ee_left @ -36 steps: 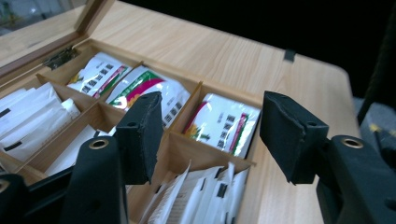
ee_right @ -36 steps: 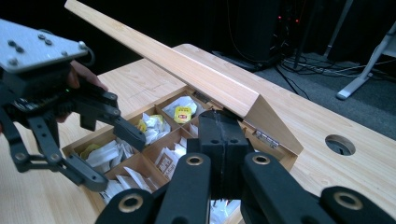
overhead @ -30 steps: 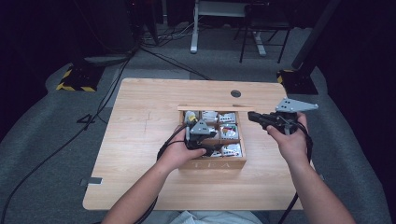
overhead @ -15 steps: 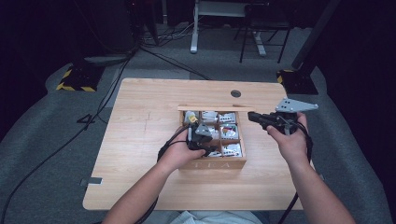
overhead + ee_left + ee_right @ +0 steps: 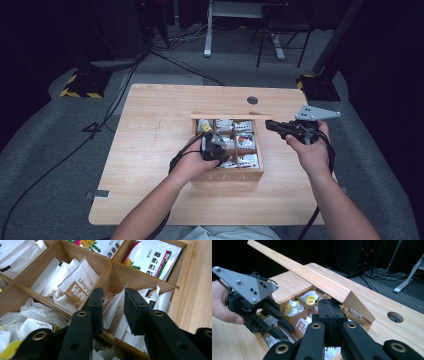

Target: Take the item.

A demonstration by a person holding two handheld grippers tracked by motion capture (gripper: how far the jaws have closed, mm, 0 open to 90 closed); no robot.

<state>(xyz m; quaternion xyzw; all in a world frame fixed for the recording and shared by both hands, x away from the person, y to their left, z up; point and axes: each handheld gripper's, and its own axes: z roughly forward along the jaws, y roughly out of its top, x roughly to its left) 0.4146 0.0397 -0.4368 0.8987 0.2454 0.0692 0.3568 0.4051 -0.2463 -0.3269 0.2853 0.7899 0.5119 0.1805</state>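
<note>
My left gripper (image 5: 113,312) dips into a near compartment of the compartmented wooden tea box (image 5: 235,175), its jaws closing around an upright white paper tea sachet (image 5: 112,308) standing between them, while farther right my right gripper (image 5: 331,315) stays fully shut against the box's raised wooden lid (image 5: 312,275).

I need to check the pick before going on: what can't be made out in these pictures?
- Whether the left tool pinches the tea packet: in the left gripper view its jaws, which have just been closing, flank it, but contact is unclear.
- Right tool tip under the lid: in the right gripper view the shut jaws cover it.
- Packets in the tea box: too small in the high view, with the left hand over some.
</note>
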